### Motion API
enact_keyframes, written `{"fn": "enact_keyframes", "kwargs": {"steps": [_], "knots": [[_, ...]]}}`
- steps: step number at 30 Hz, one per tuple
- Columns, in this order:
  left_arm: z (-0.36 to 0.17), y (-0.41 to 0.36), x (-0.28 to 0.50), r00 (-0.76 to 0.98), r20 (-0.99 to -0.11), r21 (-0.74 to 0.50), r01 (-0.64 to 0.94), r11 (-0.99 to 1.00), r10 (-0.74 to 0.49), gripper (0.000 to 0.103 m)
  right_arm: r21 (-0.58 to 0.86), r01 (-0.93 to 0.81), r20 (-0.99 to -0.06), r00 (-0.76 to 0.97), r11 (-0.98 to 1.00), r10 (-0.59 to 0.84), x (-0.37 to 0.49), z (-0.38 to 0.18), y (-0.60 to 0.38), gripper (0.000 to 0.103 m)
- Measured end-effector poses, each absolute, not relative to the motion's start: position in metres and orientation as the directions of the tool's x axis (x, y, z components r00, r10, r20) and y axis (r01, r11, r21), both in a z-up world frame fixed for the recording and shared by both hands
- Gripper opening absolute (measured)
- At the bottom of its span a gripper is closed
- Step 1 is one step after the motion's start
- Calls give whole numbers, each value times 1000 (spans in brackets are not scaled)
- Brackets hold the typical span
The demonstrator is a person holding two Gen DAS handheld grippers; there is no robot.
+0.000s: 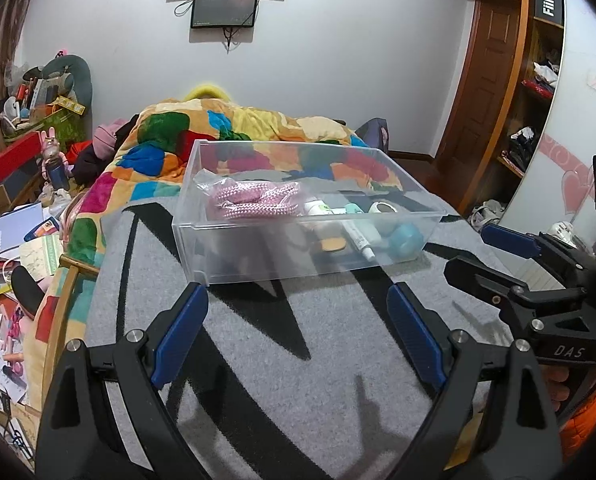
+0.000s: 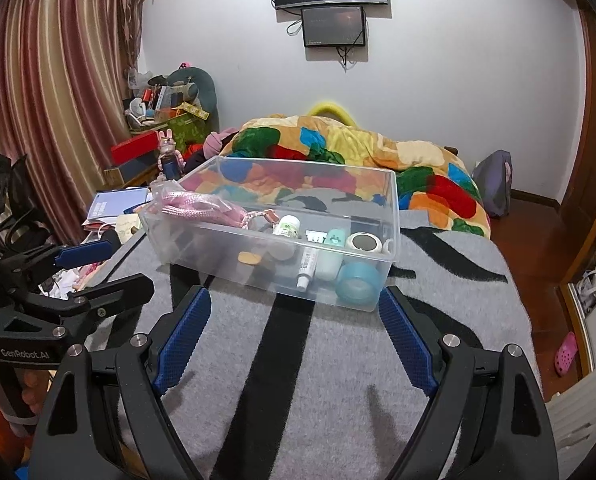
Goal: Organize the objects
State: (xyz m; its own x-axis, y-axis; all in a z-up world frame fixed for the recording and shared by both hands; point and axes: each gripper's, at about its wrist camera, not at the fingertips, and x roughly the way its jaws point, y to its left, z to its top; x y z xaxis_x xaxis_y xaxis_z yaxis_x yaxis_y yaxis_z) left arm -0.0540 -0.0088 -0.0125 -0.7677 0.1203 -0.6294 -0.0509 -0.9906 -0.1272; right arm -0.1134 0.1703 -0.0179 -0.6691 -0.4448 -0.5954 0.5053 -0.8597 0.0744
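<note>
Left wrist view showed the left gripper (image 1: 298, 316) wide open and empty, the clear box (image 1: 258, 252) just ahead of its jaws. Rope (image 1: 254, 200), tube (image 1: 360, 240) and tape (image 1: 406, 240) already lay inside. The right gripper (image 2: 294, 320) was open too. The job looked nearly done.

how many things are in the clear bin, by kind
In the clear bin:
pink rope bundle: 1
tape rolls, one teal, one white: 2
tubes and bottles: about 3
tan oval piece: 1
Total: about 7
</note>
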Motion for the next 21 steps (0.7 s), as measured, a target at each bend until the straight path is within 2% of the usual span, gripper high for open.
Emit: {"fn": "enact_keyframes", "kwargs": {"steps": [21], "knots": [[-15,-7,-54,-770,-627,-126,-50,-991,119,92,84,506,-602,-660,-858,-449,-114,-21,170,84]]}}
